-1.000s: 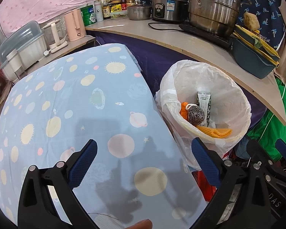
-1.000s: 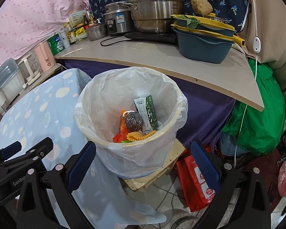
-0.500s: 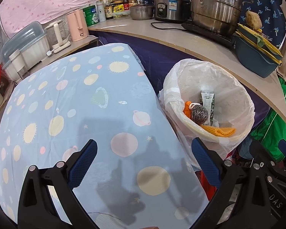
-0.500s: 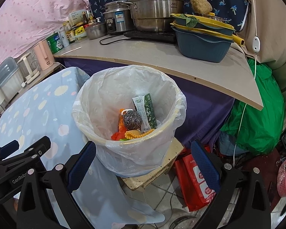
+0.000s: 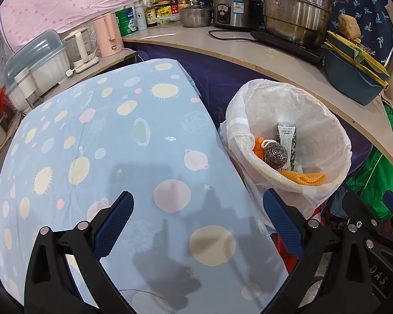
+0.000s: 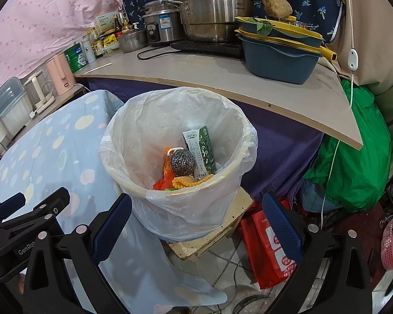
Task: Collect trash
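Note:
A trash bin lined with a white plastic bag (image 6: 144, 120) (image 5: 325, 120) stands beside the table. Inside lie a steel scouring ball (image 6: 183, 161) (image 5: 276, 155), a green and white carton (image 6: 200, 149) (image 5: 287, 137), a yellow knobbly cloth (image 6: 191, 181) (image 5: 305, 177) and orange scraps (image 6: 161, 183). My left gripper (image 5: 197, 222) is open and empty above the blue planet-print tablecloth (image 5: 104, 136). My right gripper (image 6: 196, 225) is open and empty, in front of the bin's near side.
A curved counter (image 6: 222, 78) behind the bin carries steel pots (image 6: 209, 7), a rice cooker (image 5: 232, 7), a blue basin (image 6: 277, 60), bottles and a pink kettle (image 5: 108, 35). A green bag (image 6: 353, 144), red bag (image 6: 272, 243) and wooden stool (image 6: 209, 240) lie low.
Both grippers drifted slightly; the bin sits a little further right in the left view and a little lower left in the right view. Both stay open and empty.

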{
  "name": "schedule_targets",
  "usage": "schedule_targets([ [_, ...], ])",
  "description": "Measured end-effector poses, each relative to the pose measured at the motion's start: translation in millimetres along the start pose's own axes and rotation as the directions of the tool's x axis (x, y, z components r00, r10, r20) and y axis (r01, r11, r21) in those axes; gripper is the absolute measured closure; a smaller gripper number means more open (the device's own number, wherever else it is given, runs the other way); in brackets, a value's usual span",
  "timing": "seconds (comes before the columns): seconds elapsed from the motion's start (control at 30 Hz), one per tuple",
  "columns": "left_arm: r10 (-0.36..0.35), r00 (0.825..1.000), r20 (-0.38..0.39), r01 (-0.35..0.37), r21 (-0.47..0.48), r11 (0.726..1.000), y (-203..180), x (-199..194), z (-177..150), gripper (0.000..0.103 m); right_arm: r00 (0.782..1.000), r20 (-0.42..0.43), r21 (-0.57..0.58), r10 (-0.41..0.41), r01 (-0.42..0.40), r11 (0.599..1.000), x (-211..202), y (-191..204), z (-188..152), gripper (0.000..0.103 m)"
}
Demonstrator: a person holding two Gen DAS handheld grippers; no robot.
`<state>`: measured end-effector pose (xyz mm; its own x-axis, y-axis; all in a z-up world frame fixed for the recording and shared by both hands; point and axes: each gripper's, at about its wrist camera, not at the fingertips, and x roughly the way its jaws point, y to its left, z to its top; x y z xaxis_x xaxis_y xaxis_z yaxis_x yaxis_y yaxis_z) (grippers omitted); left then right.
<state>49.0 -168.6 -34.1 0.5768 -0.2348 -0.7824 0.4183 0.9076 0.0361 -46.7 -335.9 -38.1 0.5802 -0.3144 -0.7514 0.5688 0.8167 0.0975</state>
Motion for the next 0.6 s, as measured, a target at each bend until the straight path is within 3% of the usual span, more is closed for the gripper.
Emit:
schedule_targets([
  [0.6,-0.003,1.000,-0.004,0.003,0.005,1.000,-2.5,0.5,-2.2,0.008,1.000,-0.002,0.001,-0.002,0.002,1.000,1.3,0.3,-2.4,0.007],
])
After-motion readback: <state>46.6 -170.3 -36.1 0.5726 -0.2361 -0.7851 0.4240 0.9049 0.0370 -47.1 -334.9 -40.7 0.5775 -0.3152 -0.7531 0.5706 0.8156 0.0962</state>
